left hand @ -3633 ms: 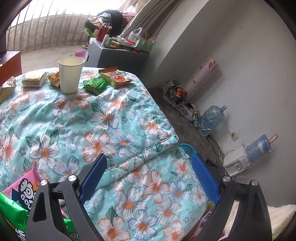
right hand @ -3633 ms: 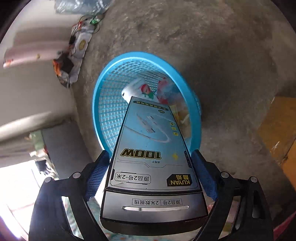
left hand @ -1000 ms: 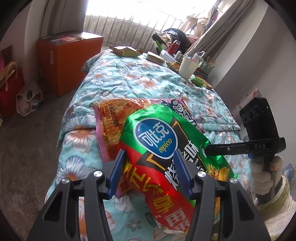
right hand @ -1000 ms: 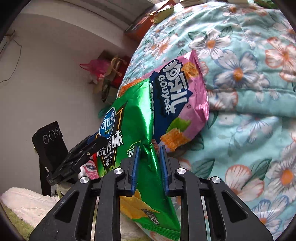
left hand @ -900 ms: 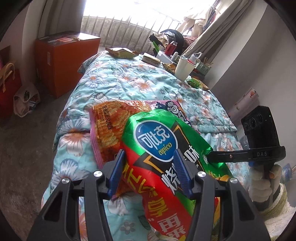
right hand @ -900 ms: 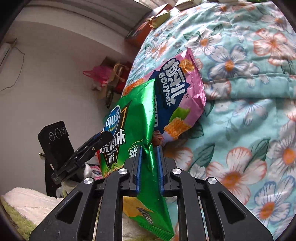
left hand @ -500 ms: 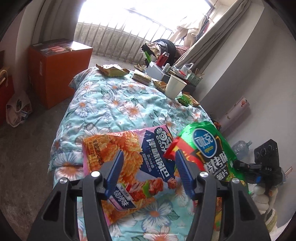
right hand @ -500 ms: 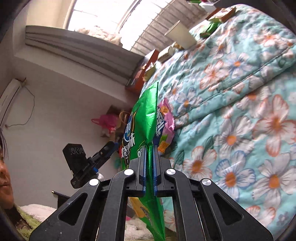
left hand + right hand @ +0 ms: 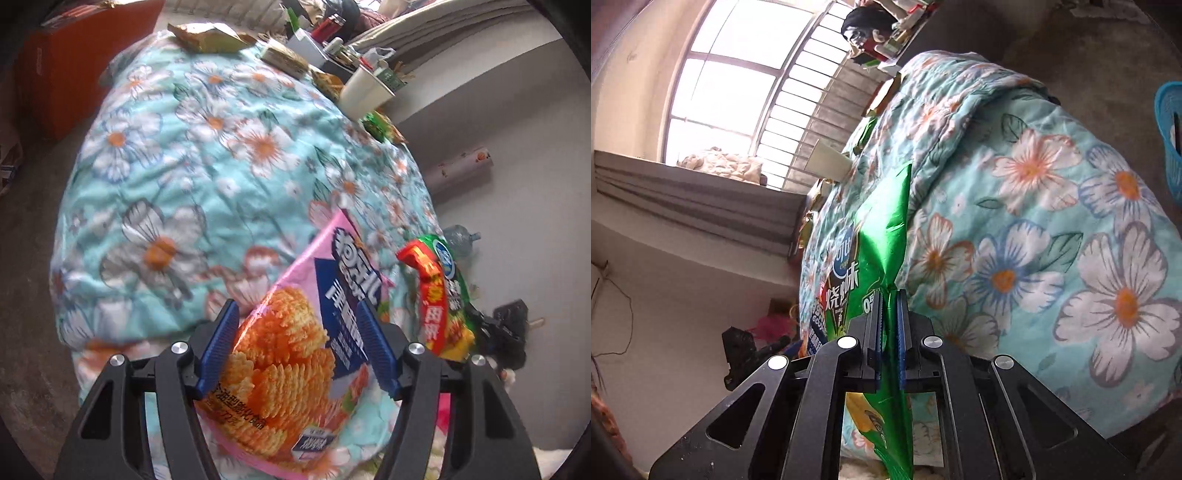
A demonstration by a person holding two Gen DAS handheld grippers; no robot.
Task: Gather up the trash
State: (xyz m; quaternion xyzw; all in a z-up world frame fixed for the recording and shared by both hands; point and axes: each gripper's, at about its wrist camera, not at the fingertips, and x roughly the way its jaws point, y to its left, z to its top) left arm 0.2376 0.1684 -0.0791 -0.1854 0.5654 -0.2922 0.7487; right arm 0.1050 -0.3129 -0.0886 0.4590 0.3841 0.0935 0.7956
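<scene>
Our right gripper [image 9: 889, 295] has its ribbed blue fingers pinched flat on the glossy green foil snack bag [image 9: 882, 240], crinkled and upright beside the quilted floral bed [image 9: 1034, 221]. Our left gripper [image 9: 297, 325] stands wide apart around the shiny pink chip bag [image 9: 295, 350] lying on the bed's near end. A white paper cup [image 9: 364, 94] stands far off, a blue mesh basket [image 9: 1169, 147] right.

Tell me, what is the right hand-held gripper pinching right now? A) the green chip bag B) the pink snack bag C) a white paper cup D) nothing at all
A: in the right wrist view the right hand-held gripper has its jaws closed tight on the edge of the green chip bag, above the floral quilt.
</scene>
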